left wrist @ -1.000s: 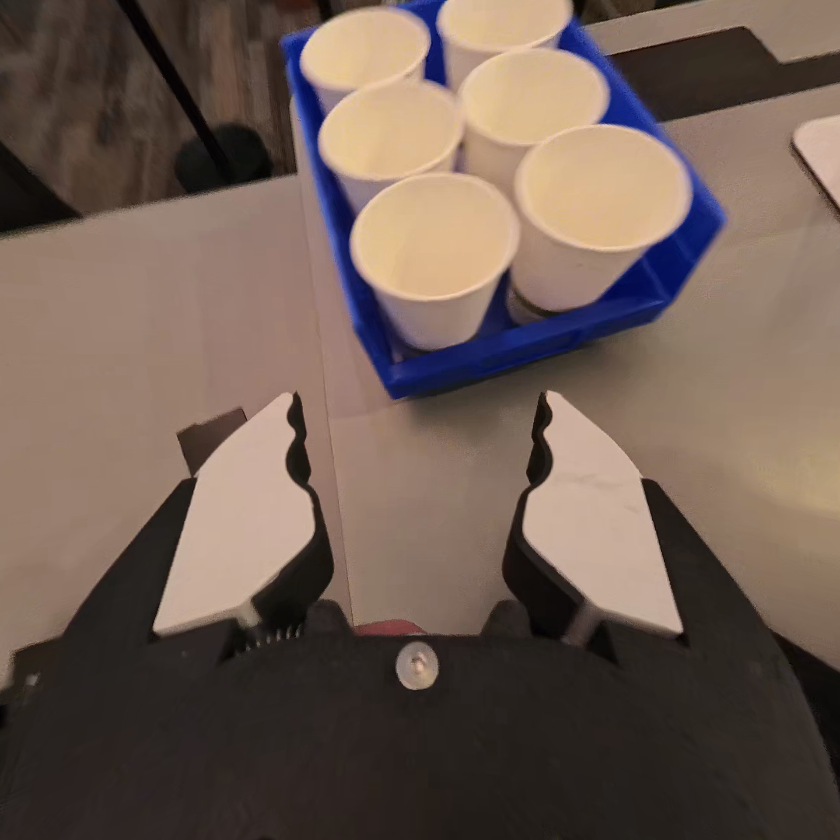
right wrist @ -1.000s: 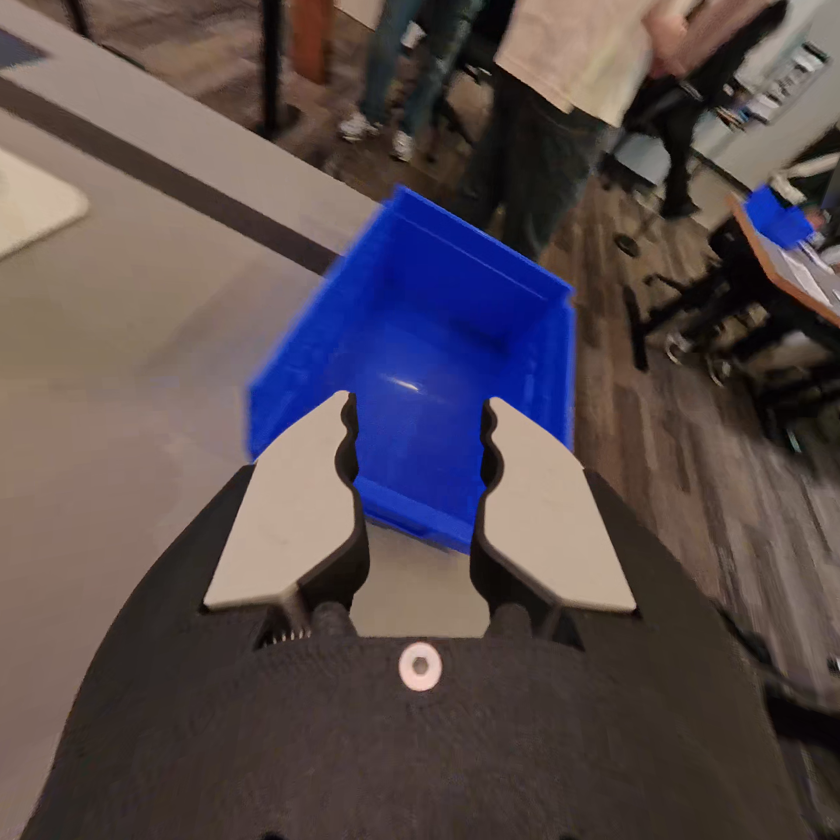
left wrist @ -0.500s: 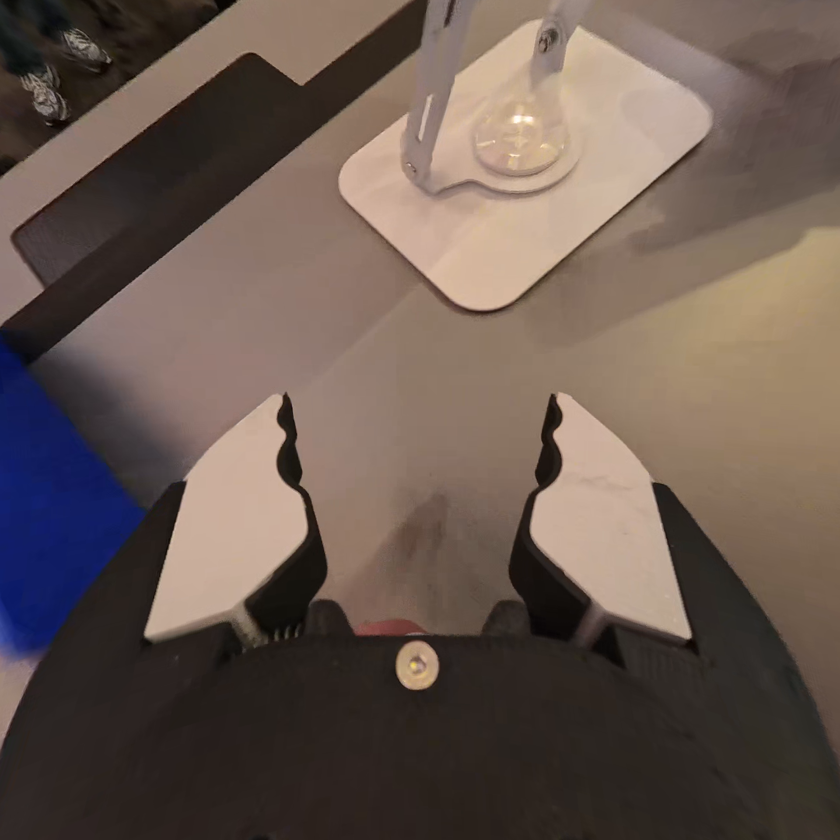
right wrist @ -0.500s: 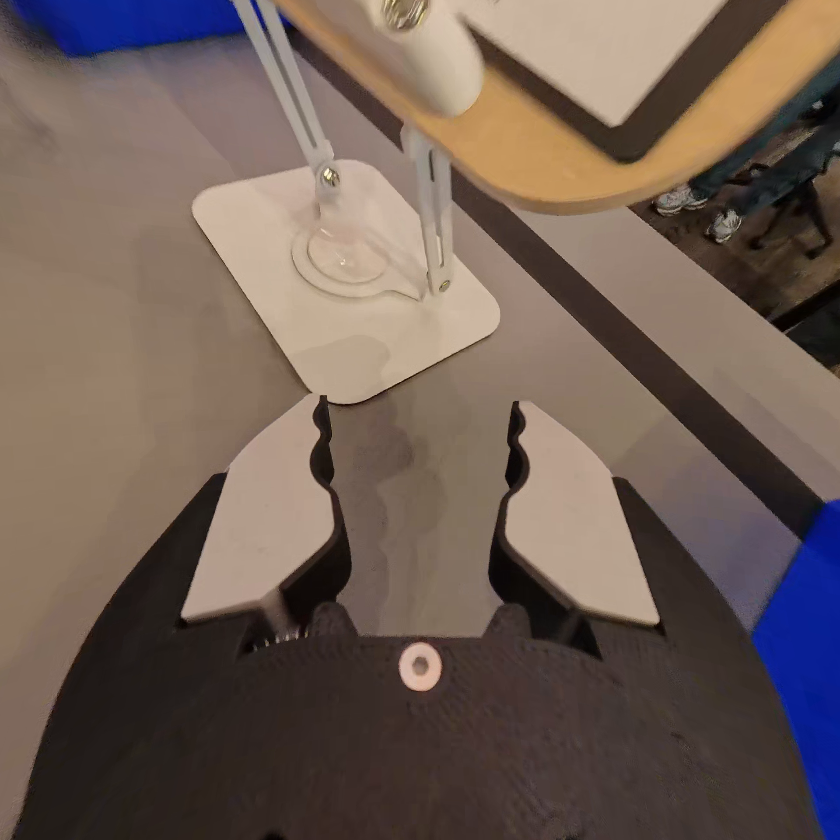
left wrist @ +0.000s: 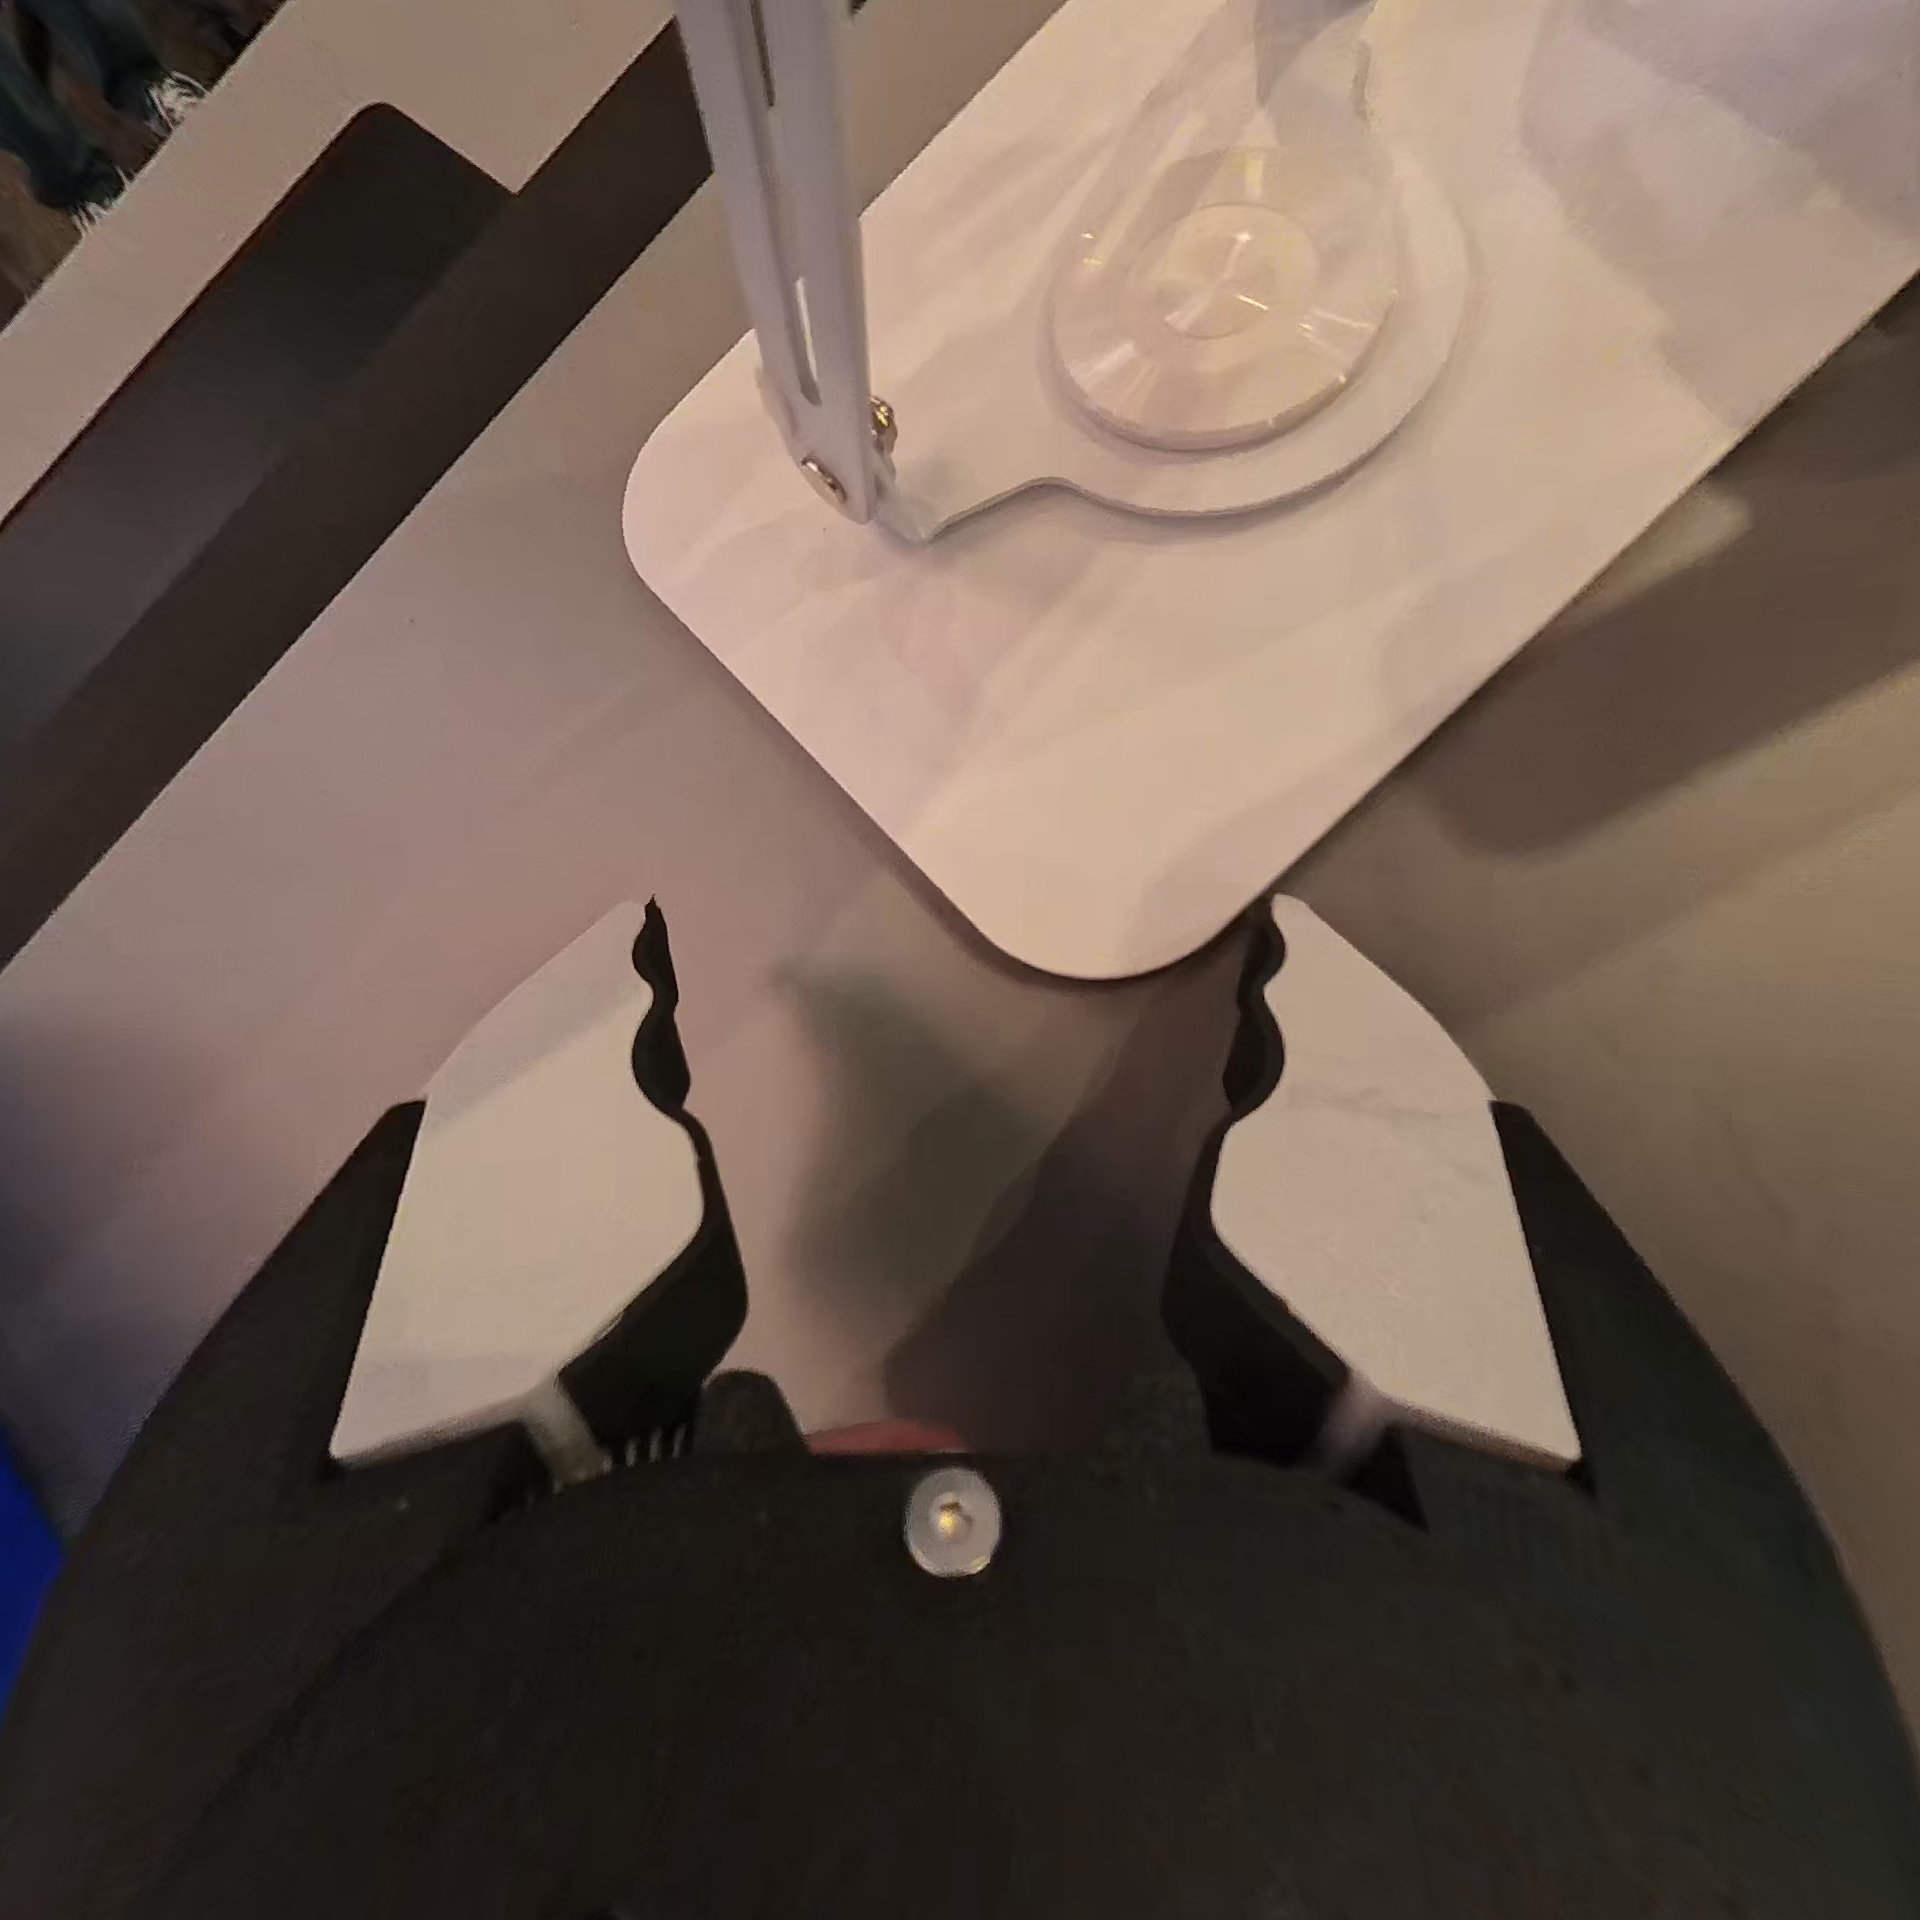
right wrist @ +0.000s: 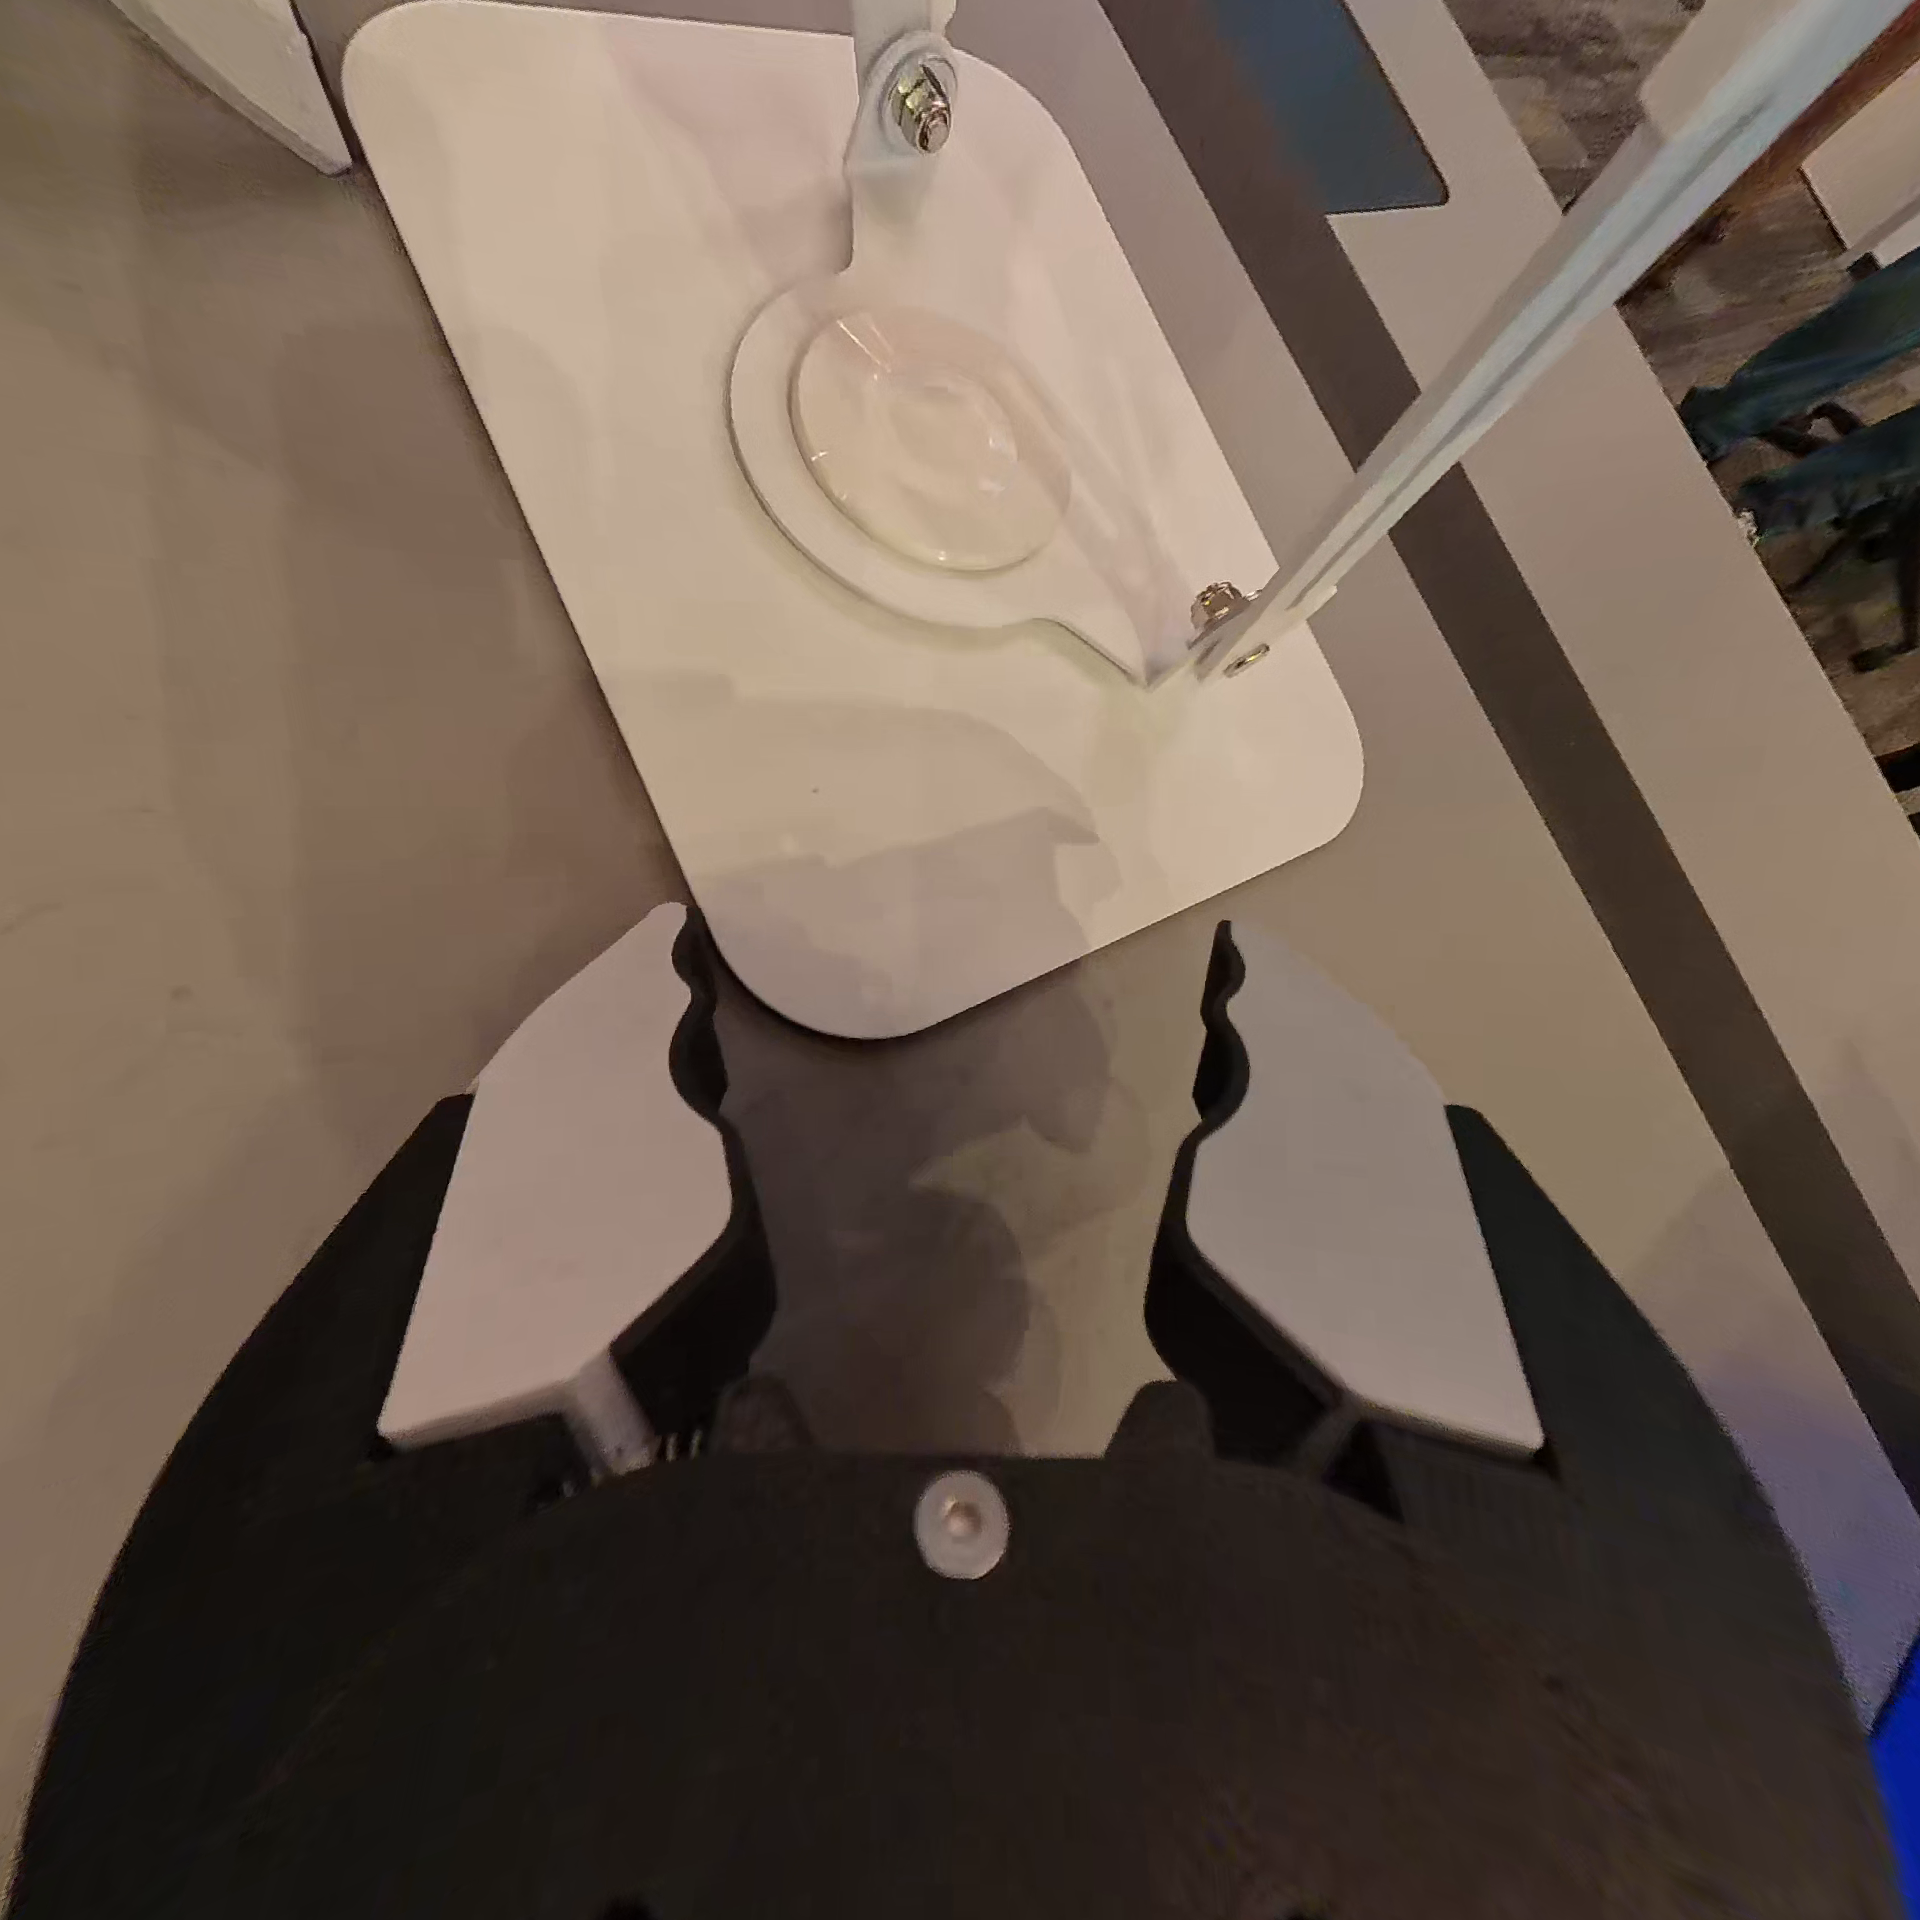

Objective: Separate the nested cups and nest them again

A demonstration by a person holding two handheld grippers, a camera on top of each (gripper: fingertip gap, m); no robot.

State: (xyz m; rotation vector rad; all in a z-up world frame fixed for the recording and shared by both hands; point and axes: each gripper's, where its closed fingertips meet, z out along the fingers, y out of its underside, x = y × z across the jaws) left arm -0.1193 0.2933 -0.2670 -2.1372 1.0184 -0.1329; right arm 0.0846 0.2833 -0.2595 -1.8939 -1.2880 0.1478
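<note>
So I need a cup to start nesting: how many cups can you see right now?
0. Both views show only the grey table and the white stand base; the cups may lie outside the frame.

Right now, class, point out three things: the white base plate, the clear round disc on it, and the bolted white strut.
white base plate [right wrist: 831, 790]: right wrist view, bare flat surface.
clear round disc [right wrist: 930, 436]: right wrist view, its centre.
bolted white strut [left wrist: 800, 301]: left wrist view, lower shaft.

2 grippers [left wrist: 961, 914] [right wrist: 954, 935], 1 white base plate [left wrist: 1091, 727], 1 table [left wrist: 416, 831].
</note>
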